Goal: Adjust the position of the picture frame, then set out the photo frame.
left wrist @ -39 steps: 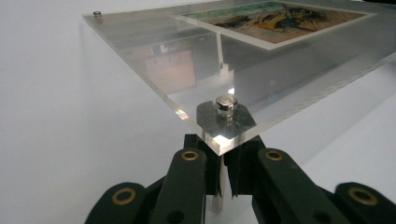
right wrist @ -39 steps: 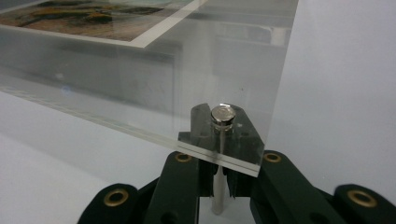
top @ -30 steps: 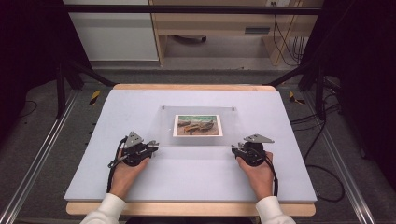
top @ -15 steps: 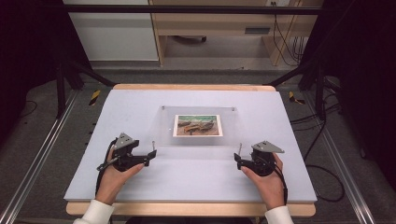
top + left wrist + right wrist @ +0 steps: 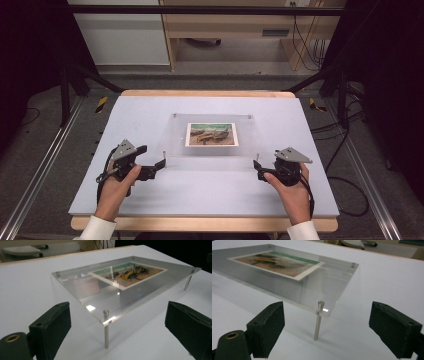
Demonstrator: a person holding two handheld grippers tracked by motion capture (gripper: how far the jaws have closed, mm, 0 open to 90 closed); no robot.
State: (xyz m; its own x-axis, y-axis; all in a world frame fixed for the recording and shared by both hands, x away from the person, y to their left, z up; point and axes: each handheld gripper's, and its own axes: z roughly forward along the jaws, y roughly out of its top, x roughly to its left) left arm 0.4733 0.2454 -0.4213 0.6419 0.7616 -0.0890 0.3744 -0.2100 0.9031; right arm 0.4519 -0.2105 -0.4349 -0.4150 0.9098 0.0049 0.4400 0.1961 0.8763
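Note:
A clear acrylic plate (image 5: 212, 150) stands on short metal posts in the middle of the white table, with a beach picture (image 5: 211, 134) under it. My left gripper (image 5: 154, 157) is open just off the plate's near left corner. In the left gripper view that corner post (image 5: 106, 331) stands between the open jaws of the left gripper (image 5: 120, 327), touching neither, below the plate (image 5: 100, 297) and picture (image 5: 127, 272). My right gripper (image 5: 258, 170) is open at the near right corner. There the post (image 5: 317, 321) lies between the right gripper's (image 5: 327, 326) jaws, under the plate (image 5: 317, 290) and picture (image 5: 274, 262).
The white table top (image 5: 210, 195) has a wooden front edge (image 5: 200, 224). Yellow-black clamps (image 5: 101, 104) (image 5: 316, 105) sit off the far corners. Cables (image 5: 345, 190) trail on the floor at the right. A cabinet (image 5: 120, 35) stands beyond the table.
Both hands have drawn back toward the near edge and slightly outward, and each gripper now points at a near corner of the plate. The plate has not moved.

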